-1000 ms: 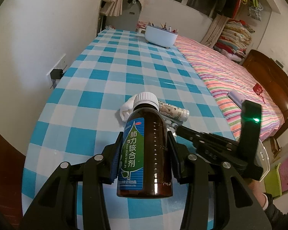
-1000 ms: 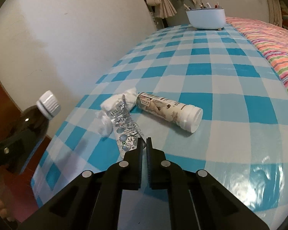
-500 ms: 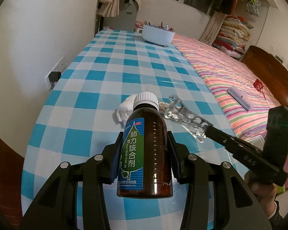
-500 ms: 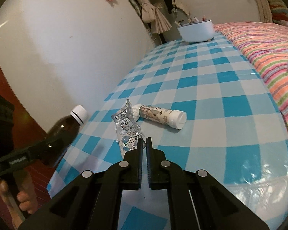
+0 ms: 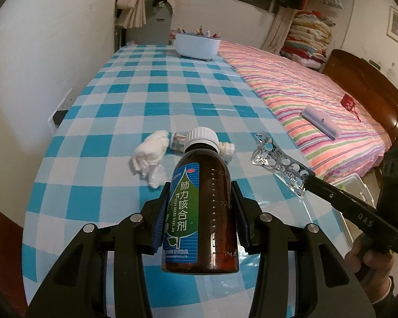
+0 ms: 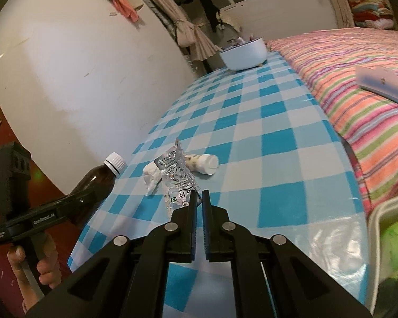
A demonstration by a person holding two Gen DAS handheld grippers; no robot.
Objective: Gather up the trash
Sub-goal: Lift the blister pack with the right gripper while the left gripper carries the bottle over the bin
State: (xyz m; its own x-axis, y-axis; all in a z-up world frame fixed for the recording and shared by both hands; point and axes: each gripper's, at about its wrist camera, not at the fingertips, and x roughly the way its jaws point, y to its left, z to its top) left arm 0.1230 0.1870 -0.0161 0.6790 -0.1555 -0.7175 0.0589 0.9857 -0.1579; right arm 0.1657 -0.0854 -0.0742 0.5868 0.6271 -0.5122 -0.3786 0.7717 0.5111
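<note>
My left gripper [image 5: 200,209] is shut on a brown syrup bottle [image 5: 201,212] with a white cap and blue-green label, held above the checked table; it also shows in the right wrist view [image 6: 98,182]. My right gripper [image 6: 198,198] is shut on a silver blister pack [image 6: 176,182], lifted off the table; the pack also shows in the left wrist view [image 5: 281,167]. A crumpled white tissue [image 5: 150,156] and a small lying bottle [image 6: 203,161] rest on the table.
A white tub [image 5: 197,43] with small items stands at the table's far end. A striped bed [image 5: 318,100] runs along the right with a flat lilac box [image 5: 321,123] on it. A clear bin [image 6: 392,233] sits low at the right. A wall is at the left.
My right gripper has lifted the blister pack off the table and drawn back to the right. The left gripper has kept hold of the bottle and raised it slightly.
</note>
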